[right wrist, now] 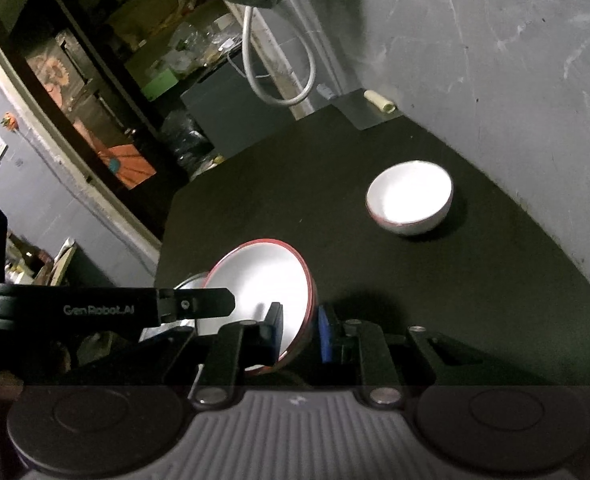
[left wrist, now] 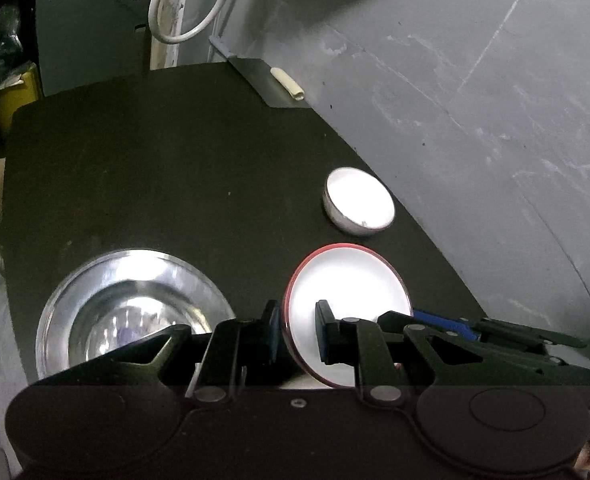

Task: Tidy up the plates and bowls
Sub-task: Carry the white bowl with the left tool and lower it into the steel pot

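Note:
A red-rimmed white bowl [left wrist: 347, 304] is tilted and held by both grippers. My left gripper [left wrist: 299, 332] is shut on its left rim. My right gripper [right wrist: 301, 334] is shut on its right rim, where the bowl [right wrist: 263, 292] shows again; the left gripper's arm [right wrist: 135, 308] reaches in from the left. A second white bowl [left wrist: 361, 200] stands upright near the wall, also in the right wrist view [right wrist: 411, 196]. A shiny steel plate [left wrist: 131, 308] lies on the black table [left wrist: 175, 160] at the left, partly hidden behind the held bowl in the right wrist view [right wrist: 187, 282].
A grey wall [left wrist: 475, 100] borders the table's right side. A small grey metal sheet [left wrist: 271, 80] with a cream tube [left wrist: 287, 84] lies at the far corner. A white cable loop [left wrist: 187, 4] hangs behind. Cluttered shelves [right wrist: 167, 52] stand beyond the far left edge.

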